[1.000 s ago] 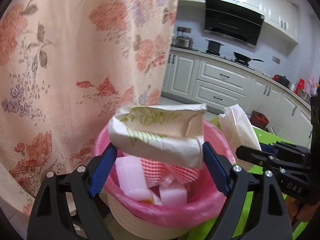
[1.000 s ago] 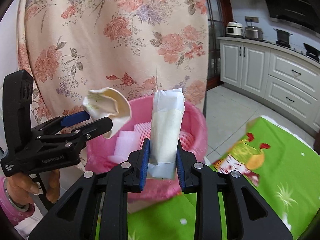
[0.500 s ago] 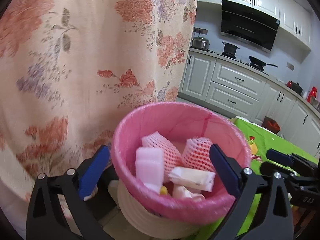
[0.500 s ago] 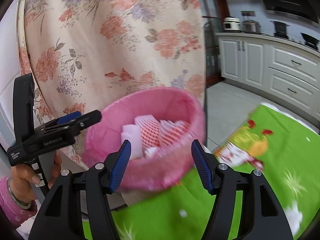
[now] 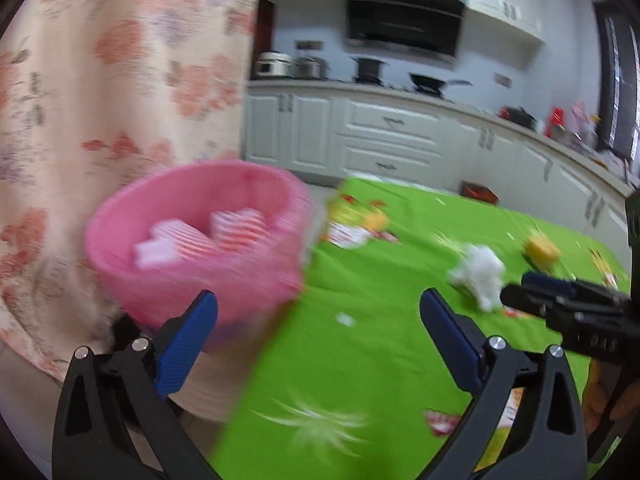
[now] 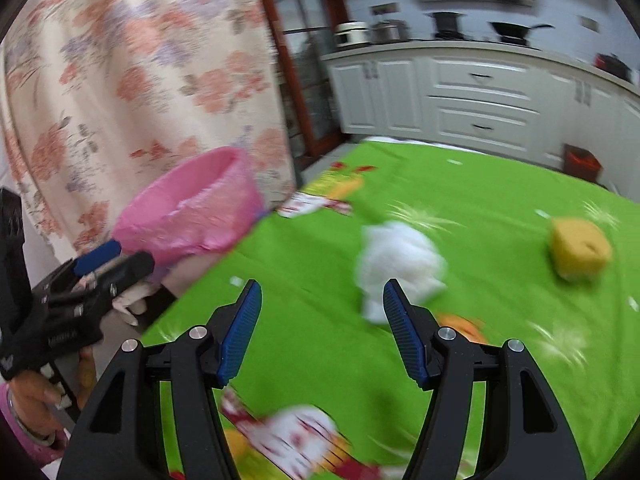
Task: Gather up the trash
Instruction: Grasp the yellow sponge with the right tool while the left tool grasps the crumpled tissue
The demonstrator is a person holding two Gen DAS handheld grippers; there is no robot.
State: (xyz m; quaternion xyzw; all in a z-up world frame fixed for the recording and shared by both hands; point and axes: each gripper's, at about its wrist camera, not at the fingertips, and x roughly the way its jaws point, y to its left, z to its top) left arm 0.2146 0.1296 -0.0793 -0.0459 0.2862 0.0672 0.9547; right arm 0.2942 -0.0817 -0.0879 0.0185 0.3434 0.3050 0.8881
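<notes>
The crumpled white paper wad (image 6: 398,258) lies on the green desk (image 6: 320,288), just beyond your right tongs (image 6: 322,328); a yellow sponge-like block (image 6: 580,252) sits well to its right. The pink-lined bin (image 5: 196,240) stands at the desk's left edge, foam netting and white foam pieces inside. Your right tongs are spread with nothing between them. Your left tongs (image 5: 318,340) gape wide, also empty, over the desk beside the bin. A floral curtain (image 5: 120,80) hangs behind.
</notes>
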